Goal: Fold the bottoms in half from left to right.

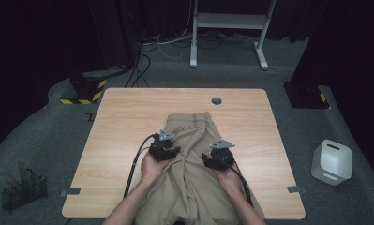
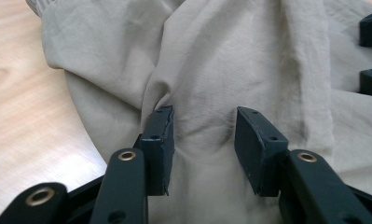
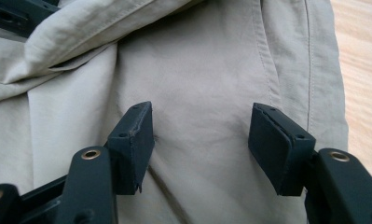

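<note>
A beige pair of trousers (image 1: 190, 133) lies crumpled along the middle of the wooden table (image 1: 123, 122), from the near edge to the centre. My left gripper (image 1: 166, 149) rests on its left part and my right gripper (image 1: 218, 158) on its right part. In the left gripper view the left gripper (image 2: 203, 123) is open, with a raised fold of the cloth (image 2: 230, 56) between its jaws. In the right gripper view the right gripper (image 3: 202, 116) is open wider over smooth cloth (image 3: 197, 60) beside a seam (image 3: 267, 56).
A round cable hole (image 1: 216, 101) sits near the table's far edge. On the floor stand a white container (image 1: 332, 161) at the right, a wire basket (image 1: 24, 190) at the left and a white desk frame (image 1: 229, 21) behind. Bare wood flanks the trousers.
</note>
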{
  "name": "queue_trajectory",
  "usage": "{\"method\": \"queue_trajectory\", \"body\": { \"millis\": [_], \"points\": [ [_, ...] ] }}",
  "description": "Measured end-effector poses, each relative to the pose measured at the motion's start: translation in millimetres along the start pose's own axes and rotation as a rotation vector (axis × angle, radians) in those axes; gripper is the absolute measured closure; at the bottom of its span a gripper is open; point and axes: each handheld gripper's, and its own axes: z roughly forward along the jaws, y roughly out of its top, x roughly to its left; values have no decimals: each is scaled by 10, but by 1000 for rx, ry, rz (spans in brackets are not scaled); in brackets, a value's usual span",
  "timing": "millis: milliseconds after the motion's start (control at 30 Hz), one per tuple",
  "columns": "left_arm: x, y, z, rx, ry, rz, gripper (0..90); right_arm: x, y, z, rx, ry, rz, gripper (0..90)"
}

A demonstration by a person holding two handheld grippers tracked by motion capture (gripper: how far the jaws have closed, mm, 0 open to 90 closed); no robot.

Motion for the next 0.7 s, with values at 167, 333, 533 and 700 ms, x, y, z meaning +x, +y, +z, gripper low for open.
{"method": "queue_trajectory", "body": {
  "millis": [167,333,533,700],
  "points": [
    [180,114,104,2,46,-16,574,19,152,166,-2,-16,8,404],
    [265,170,131,15,39,-55,558,26,241,261,0,-23,20,403],
    [280,174,-106,-9,-6,-94,446,-18,245,163,1,14,66,427],
    [265,123,-463,-49,-21,-64,417,-37,211,-132,-35,30,36,443]
  ]
}}
